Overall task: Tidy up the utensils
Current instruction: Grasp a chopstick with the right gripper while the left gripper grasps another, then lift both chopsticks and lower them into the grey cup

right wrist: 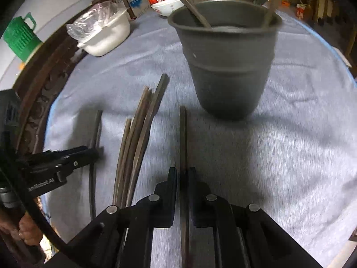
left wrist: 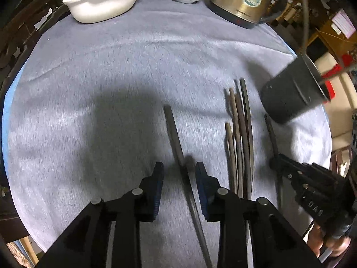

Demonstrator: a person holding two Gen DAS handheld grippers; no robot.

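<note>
Clamped between the right gripper's (right wrist: 183, 174) fingers, one dark chopstick (right wrist: 182, 134) points ahead toward the grey holder cup (right wrist: 227, 67). Leftward lies a loose chopstick bundle (right wrist: 138, 134); beyond it, the left gripper (left wrist: 179, 172) straddles another chopstick (left wrist: 174, 134), jaws spread.

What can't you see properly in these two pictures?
- Inside of the grey cup: right wrist view, its own wall hides the bottom.
- Contents of the white tub: left wrist view, crumpled plastic covers them.
- Chopstick lower end: right wrist view, hidden between the right gripper fingers.
- Kettle top: left wrist view, cut off by the edge.
</note>
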